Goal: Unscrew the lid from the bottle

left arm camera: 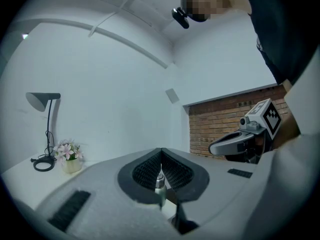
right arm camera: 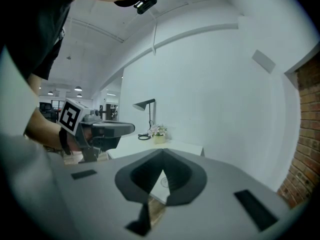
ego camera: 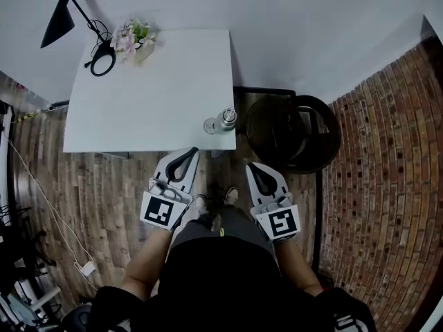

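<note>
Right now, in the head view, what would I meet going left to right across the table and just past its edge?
In order: lamp → flowers → small clear round thing → bottle → dark round seat.

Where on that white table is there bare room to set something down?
The table is bare across its middle and near-left side, between the lamp and flowers at the far-left corner and the bottle at the near-right corner. Only those corners are crowded.
</note>
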